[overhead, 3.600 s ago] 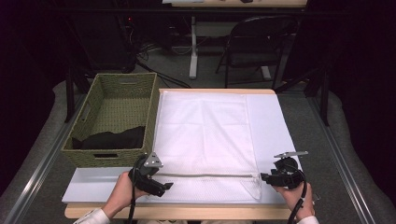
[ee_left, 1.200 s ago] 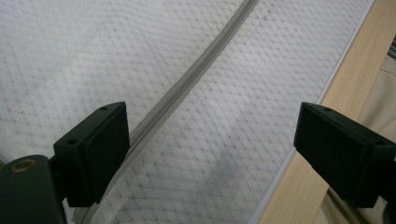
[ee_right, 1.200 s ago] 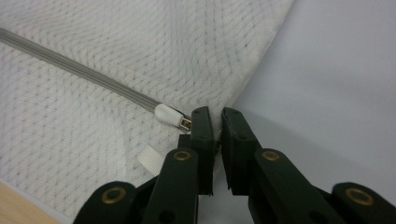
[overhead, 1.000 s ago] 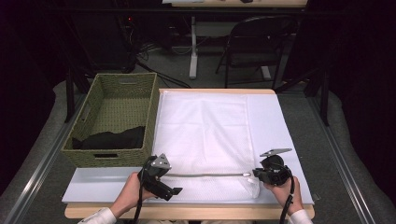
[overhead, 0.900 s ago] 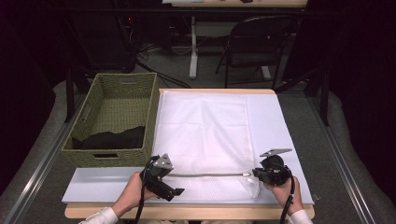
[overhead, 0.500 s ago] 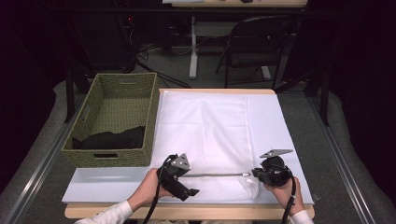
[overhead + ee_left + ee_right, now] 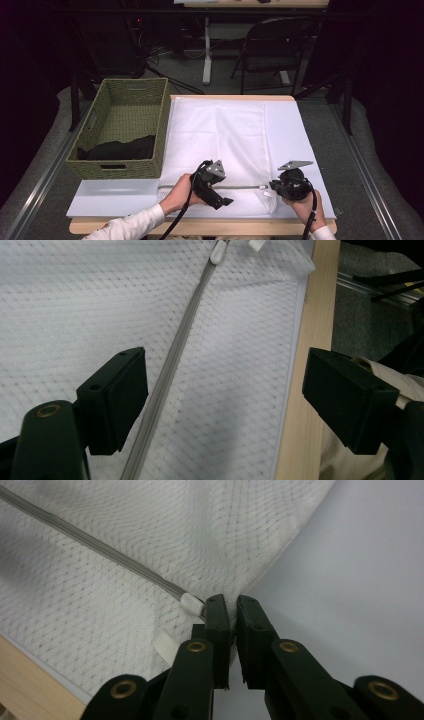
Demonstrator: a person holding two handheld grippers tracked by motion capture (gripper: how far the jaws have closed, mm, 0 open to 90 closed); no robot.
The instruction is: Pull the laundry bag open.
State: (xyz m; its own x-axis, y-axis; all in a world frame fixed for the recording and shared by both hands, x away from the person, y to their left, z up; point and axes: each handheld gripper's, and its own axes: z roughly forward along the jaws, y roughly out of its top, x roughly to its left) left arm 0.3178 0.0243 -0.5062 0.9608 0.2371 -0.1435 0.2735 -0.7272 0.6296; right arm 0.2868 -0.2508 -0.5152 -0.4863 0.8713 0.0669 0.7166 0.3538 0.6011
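Right gripper (image 7: 229, 611) pinches the mesh bag (image 7: 220, 135), flat on the table's near edge, beside its zipper pull (image 7: 192, 603). Left gripper (image 7: 212, 192), jaws just narrowing but empty, straddles the zipper (image 7: 170, 370); closing off-centre could snag mesh.

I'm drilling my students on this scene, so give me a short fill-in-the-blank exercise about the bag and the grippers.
1. The right gripper is shut on the white mesh ____ near its zipper end.
2. The left gripper holds its jaws ____ above the zipper.
3. Dark cloth lies in the green ____.

Missing words: bag; open; basket
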